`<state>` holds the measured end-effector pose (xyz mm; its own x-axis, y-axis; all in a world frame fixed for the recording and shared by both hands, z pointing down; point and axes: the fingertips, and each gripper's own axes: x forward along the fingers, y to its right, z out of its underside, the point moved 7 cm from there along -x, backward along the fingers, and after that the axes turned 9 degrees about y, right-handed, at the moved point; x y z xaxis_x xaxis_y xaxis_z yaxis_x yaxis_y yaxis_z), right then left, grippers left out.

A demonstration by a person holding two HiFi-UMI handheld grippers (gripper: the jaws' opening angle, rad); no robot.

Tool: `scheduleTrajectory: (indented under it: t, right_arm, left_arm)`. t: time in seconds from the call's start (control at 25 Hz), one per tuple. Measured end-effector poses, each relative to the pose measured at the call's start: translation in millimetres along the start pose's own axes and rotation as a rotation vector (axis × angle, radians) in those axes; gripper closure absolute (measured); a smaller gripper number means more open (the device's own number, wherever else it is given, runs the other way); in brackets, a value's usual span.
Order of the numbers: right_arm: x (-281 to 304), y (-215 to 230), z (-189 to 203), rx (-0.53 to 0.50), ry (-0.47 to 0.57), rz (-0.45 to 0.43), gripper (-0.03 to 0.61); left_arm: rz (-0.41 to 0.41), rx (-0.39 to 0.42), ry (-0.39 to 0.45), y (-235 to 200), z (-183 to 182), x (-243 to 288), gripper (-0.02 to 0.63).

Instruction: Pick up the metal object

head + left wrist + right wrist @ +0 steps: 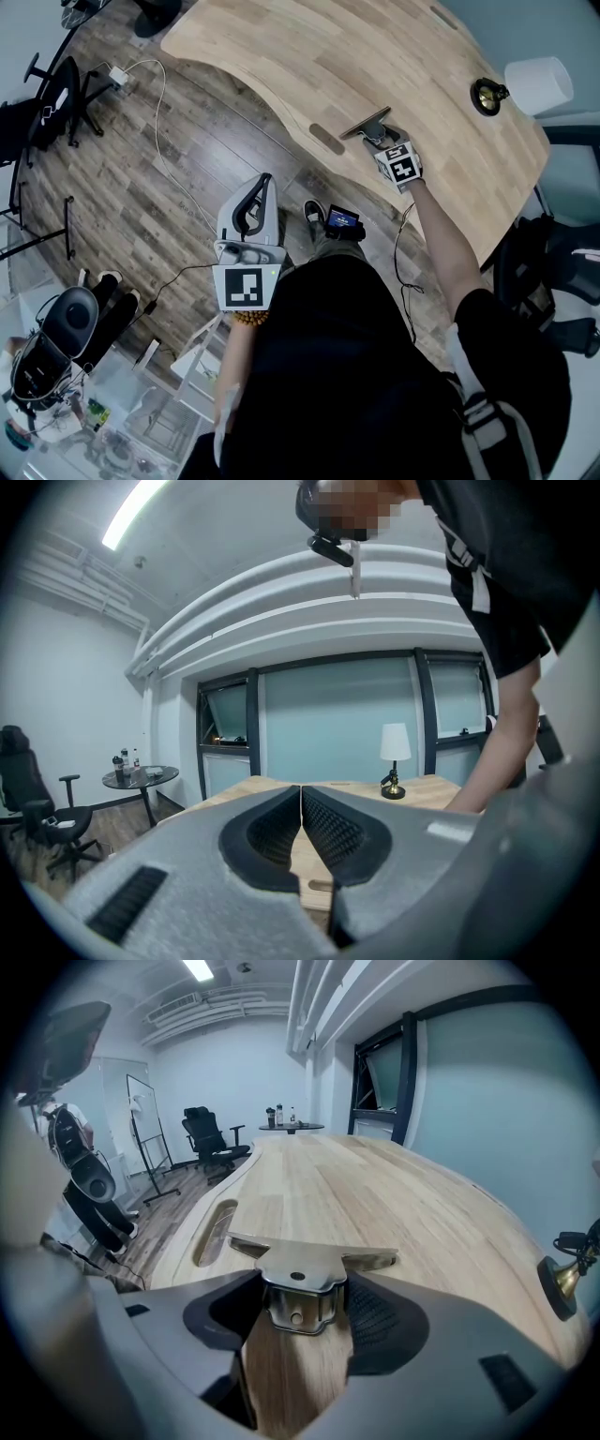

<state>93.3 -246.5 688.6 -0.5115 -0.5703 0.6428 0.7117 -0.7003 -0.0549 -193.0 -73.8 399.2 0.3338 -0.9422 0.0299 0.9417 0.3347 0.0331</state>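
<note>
The metal object is a shiny flat T-shaped bracket with a folded clip end and small holes. My right gripper is shut on that clip end, and the wide bar points away over the wooden table. In the head view the metal object and right gripper are at the table's near edge. I cannot tell if the bracket touches the wood. My left gripper hangs over the floor, off the table. Its jaws are shut on nothing, as the left gripper view shows.
A long cable slot is cut in the table just left of the bracket. A small lamp with a brass base and white shade stands at the table's right end. Office chairs, a round side table and floor cables surround the desk.
</note>
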Motion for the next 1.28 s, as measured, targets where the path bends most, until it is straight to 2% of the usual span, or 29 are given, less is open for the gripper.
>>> scheduleTrajectory:
  t: [0.52,1.0,1.28]
  right_arm:
    - [-9,-4,-6,0.037,0.023,0.042,0.319]
    - [-30,-8,-5,0.064,0.043,0.059,0.325]
    - [-38,0,-16,0.086,0.081,0.086,0.327]
  left_arm:
    - [0.006,0.005,0.016,-4,0,-8,0.594]
    - [0.050,0.012,0.039,0,-4,0,0.594]
    - [0.086,0.019,0.051,1,-7,23,0.594]
